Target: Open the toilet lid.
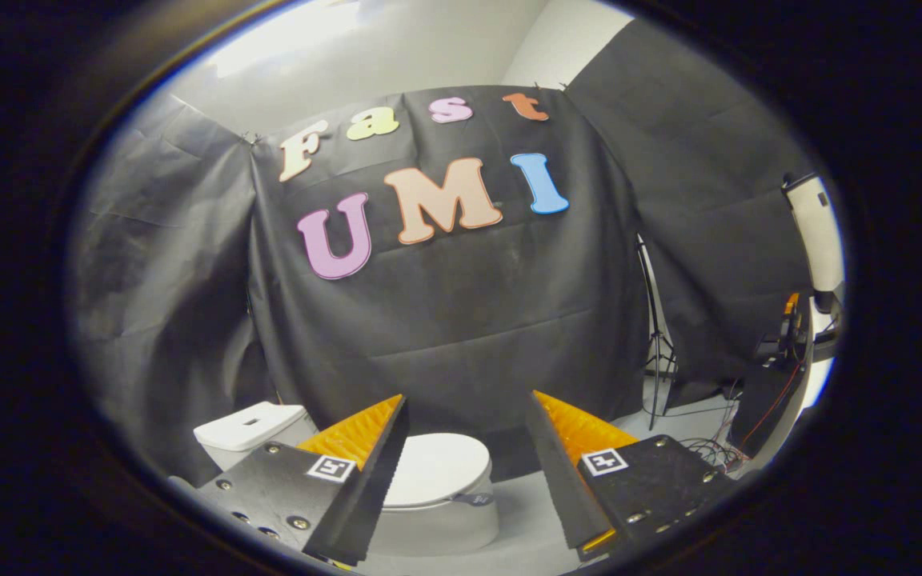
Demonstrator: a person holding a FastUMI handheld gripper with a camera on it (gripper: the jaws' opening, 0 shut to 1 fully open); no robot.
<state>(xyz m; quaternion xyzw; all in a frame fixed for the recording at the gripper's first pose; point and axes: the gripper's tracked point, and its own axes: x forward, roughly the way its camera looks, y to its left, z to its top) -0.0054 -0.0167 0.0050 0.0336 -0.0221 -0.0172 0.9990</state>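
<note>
My fingers [467, 416] are spread wide apart, holding nothing, ridged pads [353, 436] facing each other. Down below, past the tips, sits the toilet [437, 520]: smooth glossy white, its rounded oval lid [441, 468] lying flat and closed. The boxy tank [249, 428] sits behind the left finger, against wrinkly black cloth [461, 320].

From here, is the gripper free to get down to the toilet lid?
Probably yes: the gripper is open, and the closed toilet lid lies beyond its fingers with nothing between.
</note>
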